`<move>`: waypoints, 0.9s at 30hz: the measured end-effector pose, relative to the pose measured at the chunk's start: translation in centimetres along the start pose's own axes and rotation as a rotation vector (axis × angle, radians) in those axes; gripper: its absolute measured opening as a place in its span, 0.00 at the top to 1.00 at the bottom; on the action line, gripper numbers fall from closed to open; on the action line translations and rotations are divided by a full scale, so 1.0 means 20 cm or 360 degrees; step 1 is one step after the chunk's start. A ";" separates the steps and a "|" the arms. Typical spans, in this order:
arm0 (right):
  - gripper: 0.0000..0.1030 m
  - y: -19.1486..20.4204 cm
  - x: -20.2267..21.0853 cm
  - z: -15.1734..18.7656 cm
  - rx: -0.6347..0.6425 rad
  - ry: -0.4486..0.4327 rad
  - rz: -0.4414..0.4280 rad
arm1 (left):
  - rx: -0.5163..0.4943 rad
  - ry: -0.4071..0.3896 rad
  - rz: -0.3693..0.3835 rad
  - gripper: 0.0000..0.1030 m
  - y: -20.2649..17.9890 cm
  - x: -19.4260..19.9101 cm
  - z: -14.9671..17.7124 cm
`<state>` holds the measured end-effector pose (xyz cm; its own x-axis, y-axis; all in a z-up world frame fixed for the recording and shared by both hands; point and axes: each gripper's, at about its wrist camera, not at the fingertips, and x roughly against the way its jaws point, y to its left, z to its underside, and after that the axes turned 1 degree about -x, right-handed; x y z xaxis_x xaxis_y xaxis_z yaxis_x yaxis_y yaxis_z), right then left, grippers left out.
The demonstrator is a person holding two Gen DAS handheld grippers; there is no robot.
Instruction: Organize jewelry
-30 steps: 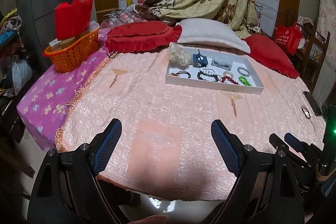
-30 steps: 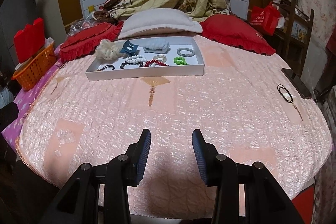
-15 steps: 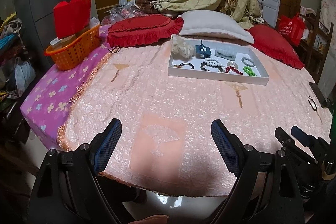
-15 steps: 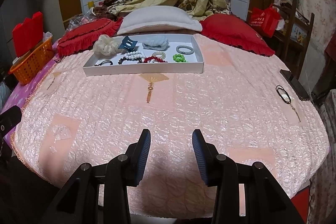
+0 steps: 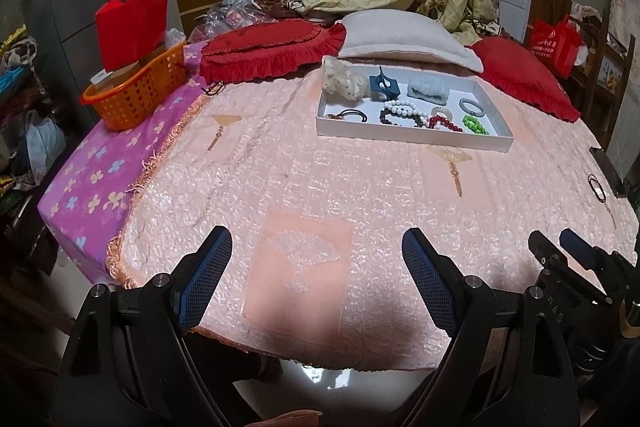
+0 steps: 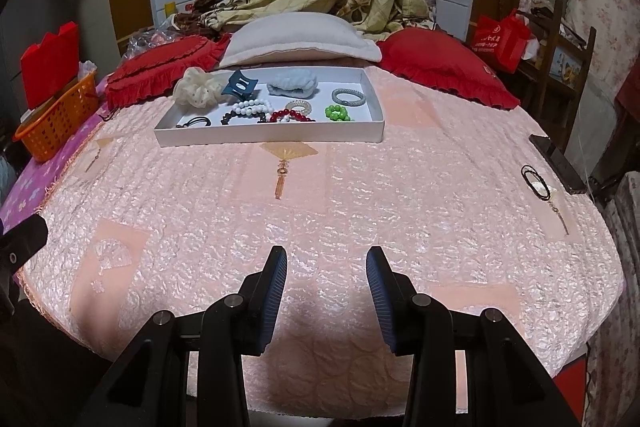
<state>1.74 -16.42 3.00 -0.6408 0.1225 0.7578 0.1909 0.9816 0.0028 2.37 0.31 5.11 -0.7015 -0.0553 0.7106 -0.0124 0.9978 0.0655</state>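
A white tray [image 6: 272, 137] sits at the far middle of the pink bed, also in the left wrist view [image 5: 408, 138]. It holds a cream scrunchie [image 6: 197, 90], a blue claw clip [image 6: 240, 86], a pale blue scrunchie [image 6: 293, 83], white beads [image 6: 252, 106], red beads [image 6: 289, 115], green beads [image 6: 338, 113] and a black hair tie [image 6: 196, 123]. A black cord necklace [image 6: 534, 178] lies loose near the bed's right edge. My left gripper [image 5: 318, 281] is wide open and empty over the near edge. My right gripper [image 6: 327, 293] is open and empty, also near the front edge.
An orange basket [image 5: 136, 95] with a red box stands at the left. Red cushions [image 5: 268, 49] and a white pillow [image 6: 298, 41] lie behind the tray. A dark phone [image 6: 558, 163] lies at the right edge. A red bag [image 6: 500, 35] sits on shelves to the right.
Both grippers have risen and tilted slightly, so the bed and tray show a little lower and nearer. Neither gripper's opening has changed.
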 end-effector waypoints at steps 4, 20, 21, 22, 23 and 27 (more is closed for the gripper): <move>0.62 0.00 0.00 0.00 0.0000 0.0002 -0.0001 | 0.0001 0.0023 -0.0010 0.16 0.00 -0.02 0.01; 0.61 0.01 0.01 0.00 0.0019 -0.0007 0.0010 | 0.0024 0.0014 0.0043 0.16 0.01 0.00 0.01; 0.61 0.01 0.01 0.00 0.0023 -0.0007 0.0010 | 0.0025 0.0016 0.0045 0.16 0.01 0.00 0.01; 0.61 0.01 0.01 0.01 0.0026 -0.0008 0.0010 | 0.0025 0.0020 0.0049 0.16 0.01 0.00 0.01; 0.61 0.01 0.01 0.01 0.0028 -0.0007 0.0011 | 0.0025 0.0024 0.0053 0.16 0.01 0.00 0.01; 0.61 0.02 0.01 0.01 0.0025 -0.0002 0.0015 | 0.0019 0.0040 0.0065 0.15 0.00 -0.01 0.02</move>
<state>1.54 -16.05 2.98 -0.6398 0.1319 0.7571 0.1852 0.9826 -0.0147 2.24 0.44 4.64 -0.6834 -0.0156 0.7298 0.0071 0.9996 0.0280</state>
